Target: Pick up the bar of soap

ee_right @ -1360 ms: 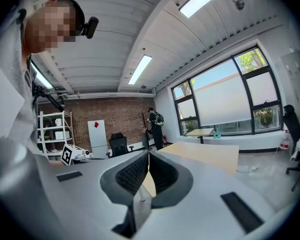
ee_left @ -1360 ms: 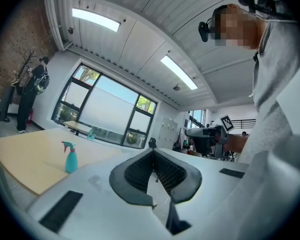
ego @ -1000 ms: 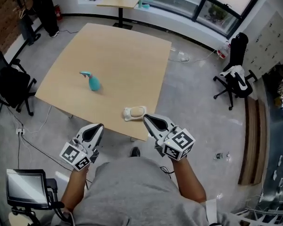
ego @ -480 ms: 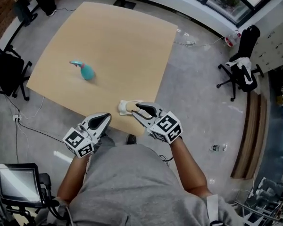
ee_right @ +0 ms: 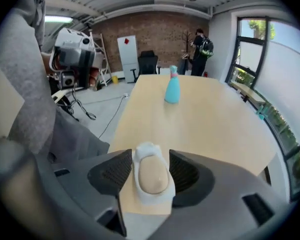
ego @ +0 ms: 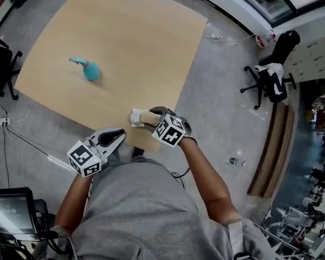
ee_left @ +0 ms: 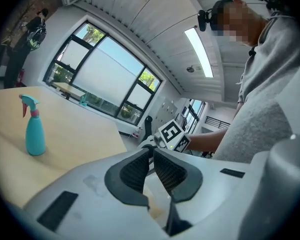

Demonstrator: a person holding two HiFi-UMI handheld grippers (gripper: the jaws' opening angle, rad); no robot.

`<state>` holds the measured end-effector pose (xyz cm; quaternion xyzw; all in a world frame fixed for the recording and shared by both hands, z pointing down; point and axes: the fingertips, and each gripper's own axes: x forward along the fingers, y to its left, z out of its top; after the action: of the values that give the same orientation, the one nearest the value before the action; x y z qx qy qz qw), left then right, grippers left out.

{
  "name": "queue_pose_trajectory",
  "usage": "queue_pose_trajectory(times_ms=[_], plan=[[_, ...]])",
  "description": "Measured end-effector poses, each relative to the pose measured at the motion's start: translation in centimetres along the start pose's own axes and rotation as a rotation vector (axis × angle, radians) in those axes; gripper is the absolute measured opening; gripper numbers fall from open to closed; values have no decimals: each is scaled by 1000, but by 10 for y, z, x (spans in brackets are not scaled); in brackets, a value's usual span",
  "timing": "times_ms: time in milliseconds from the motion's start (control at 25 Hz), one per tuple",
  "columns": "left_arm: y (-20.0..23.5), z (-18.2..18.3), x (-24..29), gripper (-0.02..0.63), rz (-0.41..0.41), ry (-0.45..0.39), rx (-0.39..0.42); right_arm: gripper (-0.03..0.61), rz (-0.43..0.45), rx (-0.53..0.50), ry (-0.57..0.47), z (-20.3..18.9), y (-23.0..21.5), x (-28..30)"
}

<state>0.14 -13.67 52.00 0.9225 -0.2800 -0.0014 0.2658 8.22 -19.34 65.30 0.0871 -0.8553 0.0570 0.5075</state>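
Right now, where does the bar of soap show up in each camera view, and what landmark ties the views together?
Head view: bar of soap at the table's near edge, about mid-picture.
Left gripper view: soap not made out.
Right gripper view: soap low centre, between the jaws of the right hand-held gripper, which have just been opening.
Shared landmark: teal spray bottle, standing on the table in all three.
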Motion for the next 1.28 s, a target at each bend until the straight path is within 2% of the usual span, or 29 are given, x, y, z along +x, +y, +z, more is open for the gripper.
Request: queue_pose_trajectory(times_ms=[160,320,400,520,640,720,1080,1280], plan=[[13,-7,-7,9,-5,11,-28,236,67,-47,168,-34,-5,33],[22,-8,-10,8,0,27,-33,238,106,-48,227,-53,-8,50],[32,-5,-14,9,9,25,-45,239,124,-52,234,-50,-6,57],[50,-2,-31,9,13,21,-55,241,129,-116,262,-35,0,69],[58,2,-38,8,14,18,-56,242,112,-198,309,-28,4,73],[58,3,-37,9,13,19,-56,242,89,-197,334,-29,4,73],[55,5,-32,8,-6,25,-44,250,28,-49,268,-30,0,68],[57,0,-37,8,3,38,-49,250,18,-19,228,-21,1,59]])
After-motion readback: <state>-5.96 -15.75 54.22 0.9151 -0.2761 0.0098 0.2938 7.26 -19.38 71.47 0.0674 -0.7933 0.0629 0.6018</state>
